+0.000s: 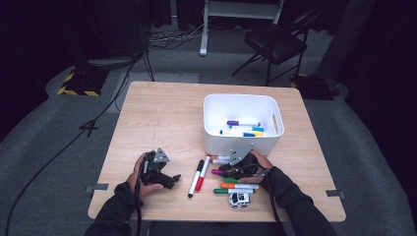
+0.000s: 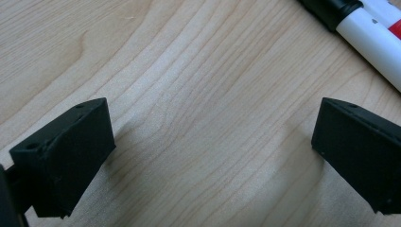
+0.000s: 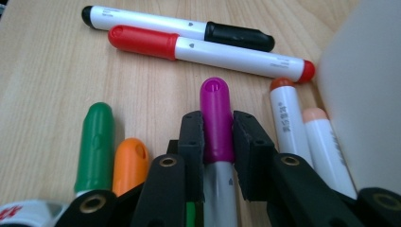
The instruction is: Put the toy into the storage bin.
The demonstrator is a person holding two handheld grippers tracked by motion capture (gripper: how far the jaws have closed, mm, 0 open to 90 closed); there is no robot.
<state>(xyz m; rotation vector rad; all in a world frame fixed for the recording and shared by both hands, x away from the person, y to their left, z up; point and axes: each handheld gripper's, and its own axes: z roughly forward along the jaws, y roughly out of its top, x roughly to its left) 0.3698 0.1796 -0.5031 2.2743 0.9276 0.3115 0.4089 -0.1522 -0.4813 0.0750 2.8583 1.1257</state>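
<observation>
Apparently bin-edge-tight right hand-held gripper (image 3: 217,137), purple marker (image 3: 216,118)

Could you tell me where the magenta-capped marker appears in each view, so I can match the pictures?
High view: the magenta-capped marker lies low and right of centre, at the right gripper, just below the white bin.
Left gripper view: it is not in this picture.
Right gripper view: bottom centre, clamped between the two black jaws.
Shared landmark: the red-capped marker, lying beside the black-capped one.
</observation>
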